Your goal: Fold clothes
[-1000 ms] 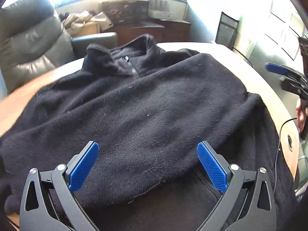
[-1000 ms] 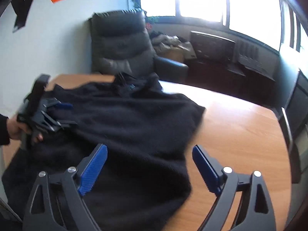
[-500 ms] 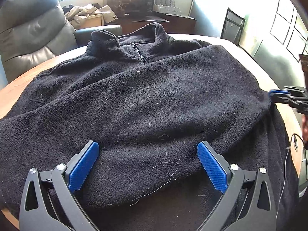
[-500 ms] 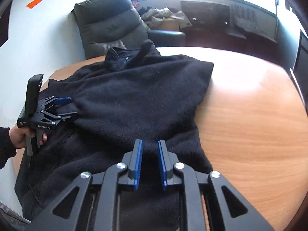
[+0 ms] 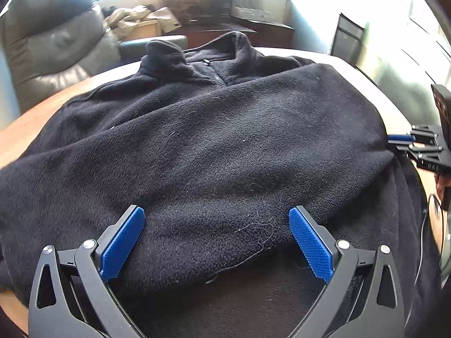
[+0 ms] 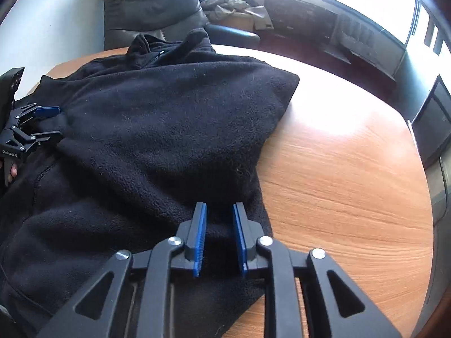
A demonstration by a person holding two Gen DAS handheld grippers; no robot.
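One black fleece pullover [image 5: 220, 146], fuzzy and zip-collared, is being spread over one round wooden table [image 6: 352, 186]. Two grippers are being used. The right gripper [image 6: 219, 222] has just been closing, and a fold of fleece at the garment's edge is being pinched. The left gripper [image 5: 215, 242] is being held wide apart over the cloth.

1. Black fleece pullover [image 5: 220, 140], short zip at its stand-up collar, lies spread on the wooden table [image 6: 352, 169].
2. One side folded inward over the body.
3. Collar points toward the far armchair [image 5: 50, 45].
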